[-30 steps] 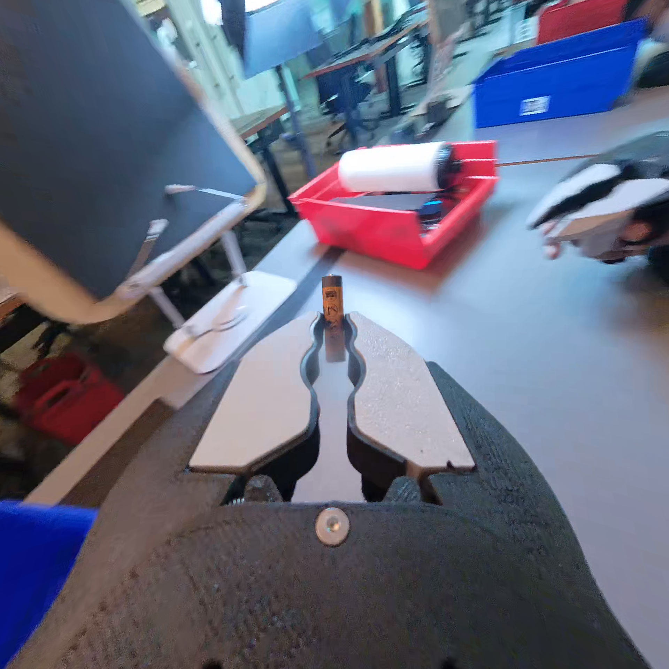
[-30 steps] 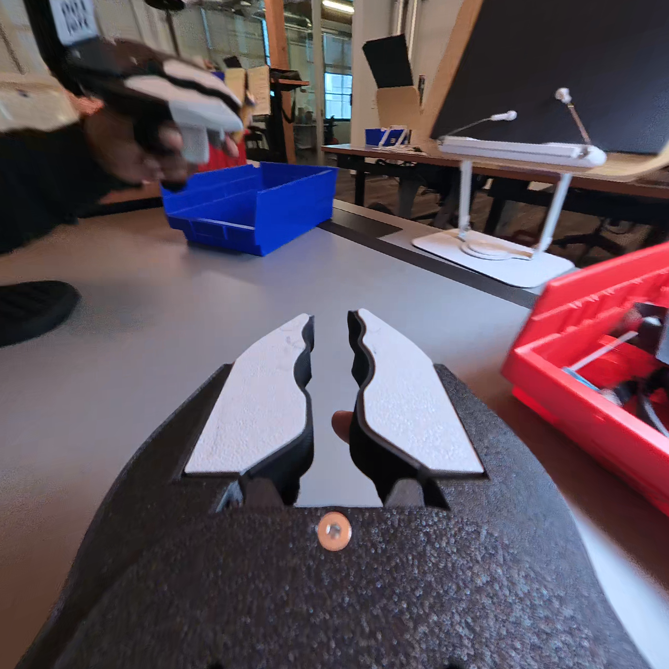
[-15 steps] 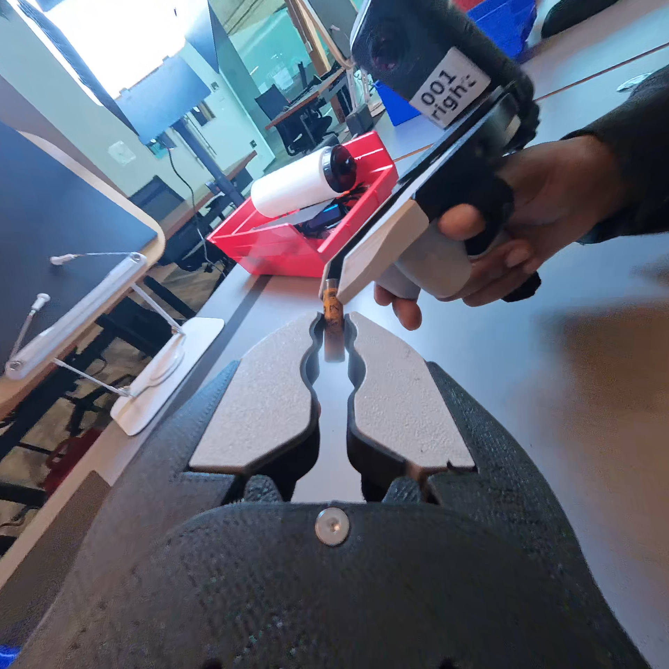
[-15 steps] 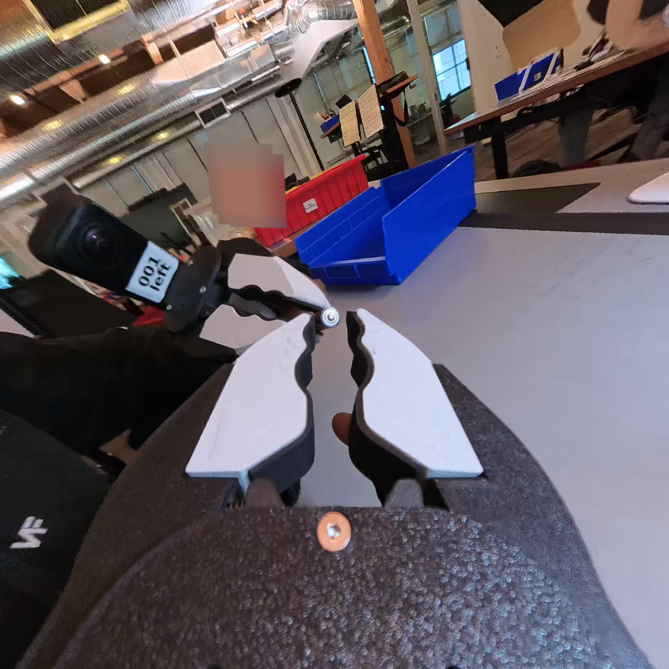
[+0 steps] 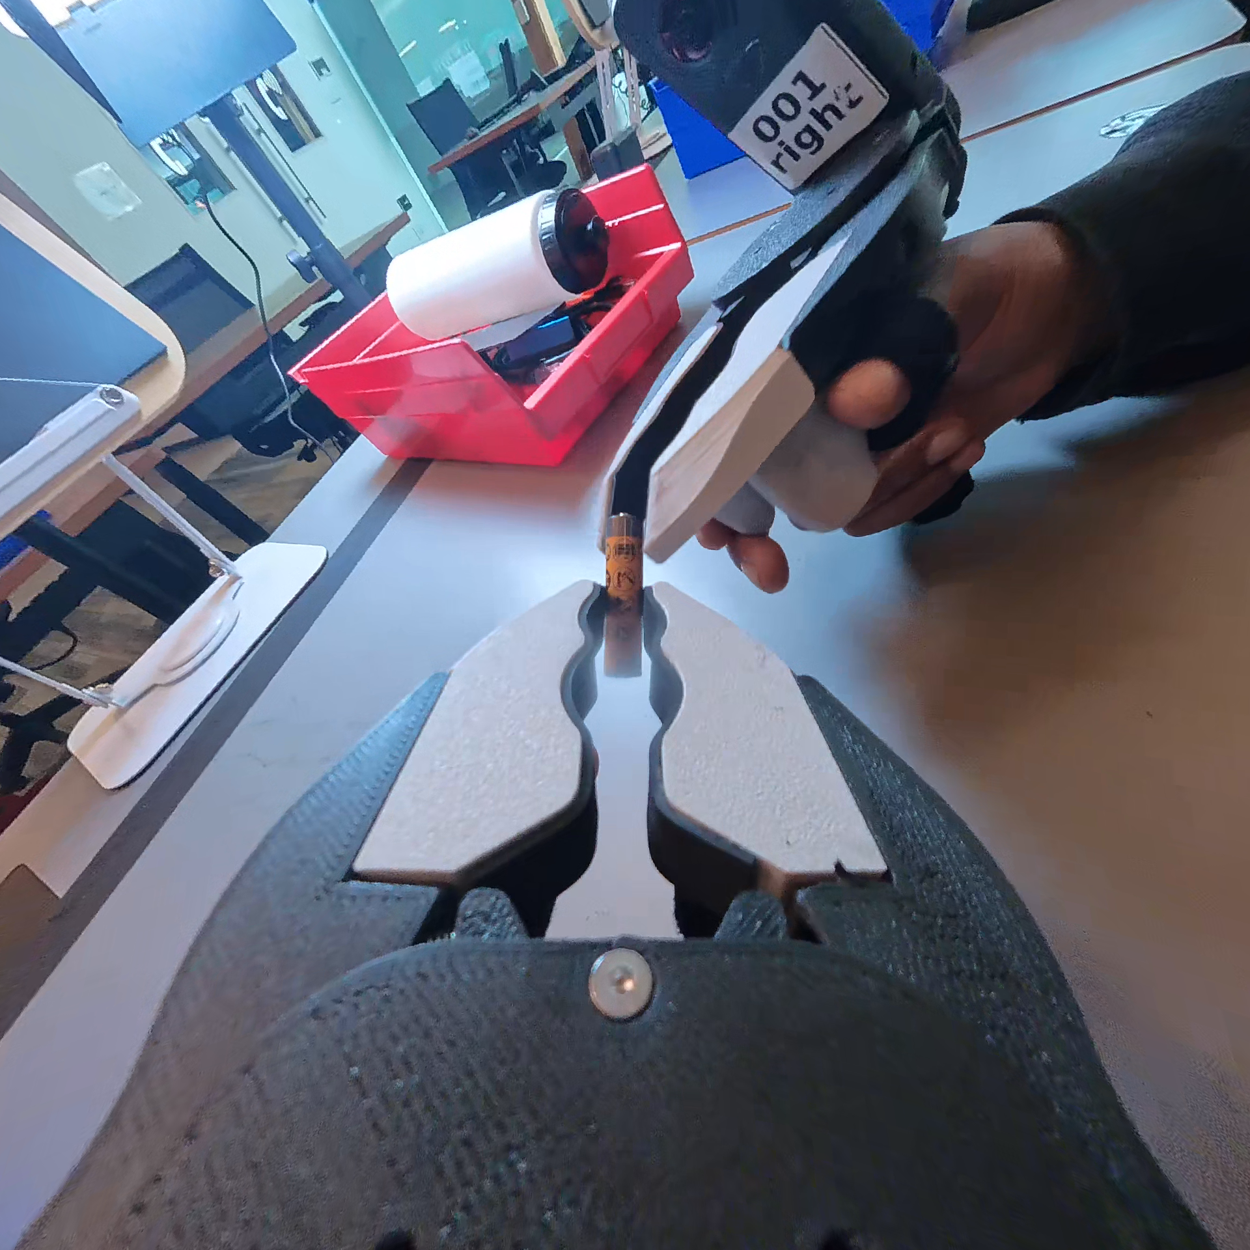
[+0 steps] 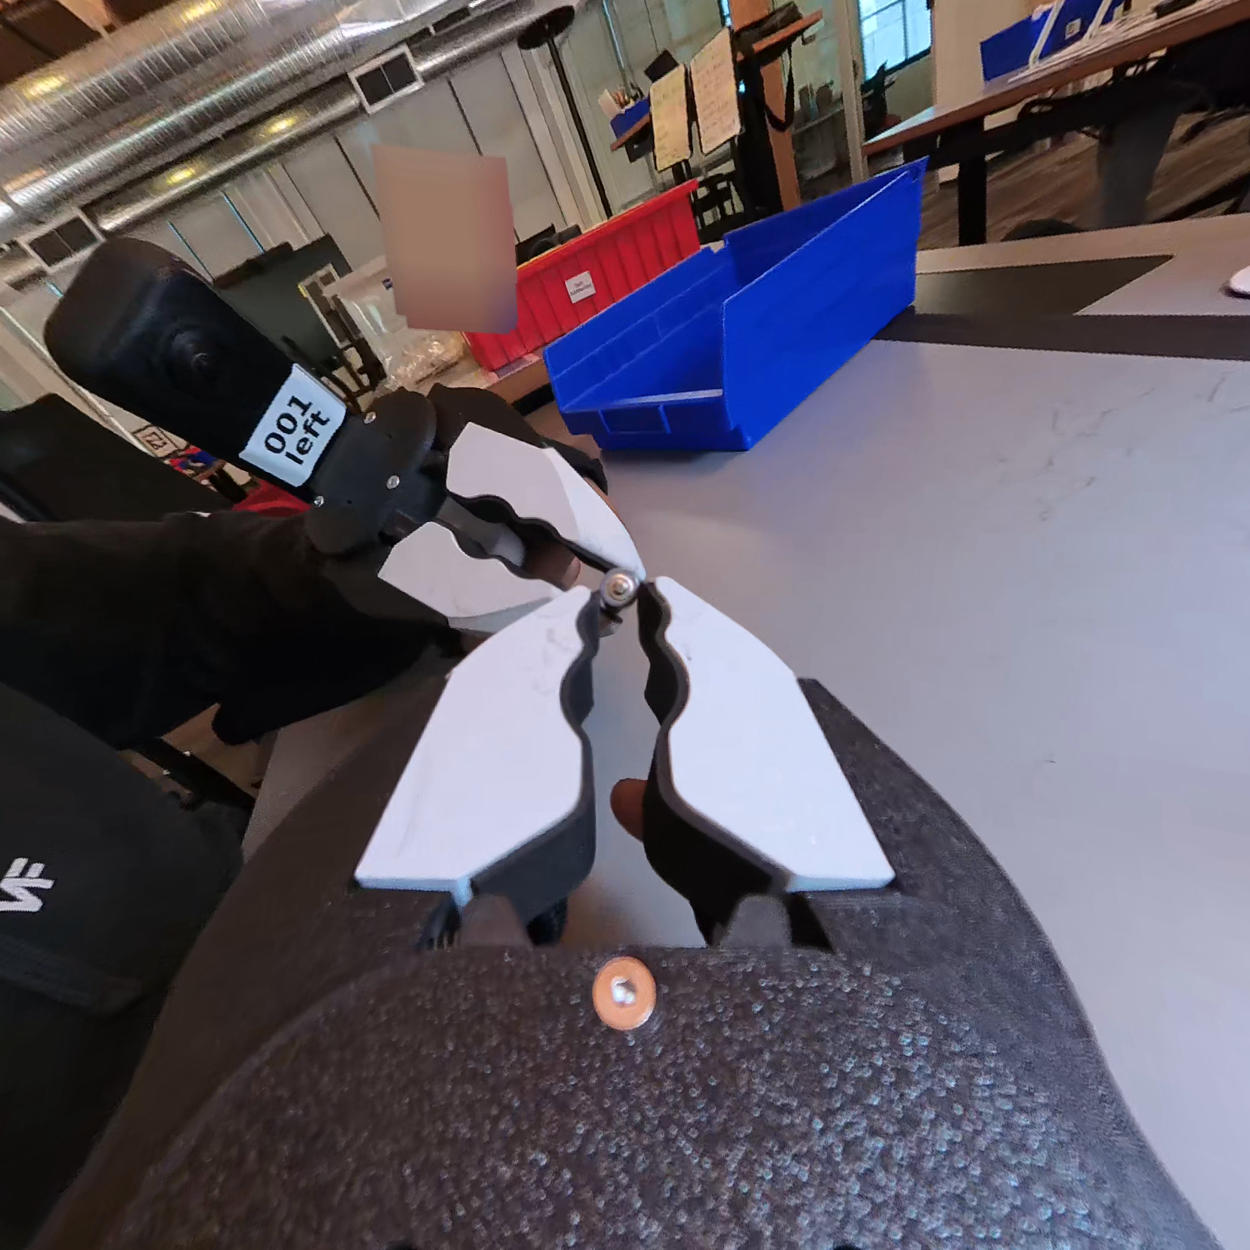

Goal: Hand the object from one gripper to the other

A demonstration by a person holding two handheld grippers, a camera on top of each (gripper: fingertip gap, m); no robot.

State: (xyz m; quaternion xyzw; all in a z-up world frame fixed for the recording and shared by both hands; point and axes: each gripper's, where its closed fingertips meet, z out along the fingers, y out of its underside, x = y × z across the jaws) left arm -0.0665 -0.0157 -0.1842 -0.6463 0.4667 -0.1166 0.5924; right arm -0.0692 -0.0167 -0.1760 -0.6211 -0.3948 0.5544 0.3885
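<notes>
1. Since a second ago, the right gripper [image 5: 626, 534] has crossed from far right to meet the left gripper [image 5: 622, 595].
2. Left jaws pinch the battery [image 5: 623, 582] above the table [image 5: 1014, 676]; right tips flank its far end, contact unclear.
3. Step: the handover. Next, I judge, the right clamps before the left lets go.

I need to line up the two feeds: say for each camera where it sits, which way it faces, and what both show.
Left wrist view: on the left gripper, looking along its fingers at the battery it clamps, the right gripper and hand, the red bin.
Right wrist view: on the right gripper, facing the left gripper, a black sleeve, the blue bin.
Shared: battery, both grippers, grey table.
</notes>
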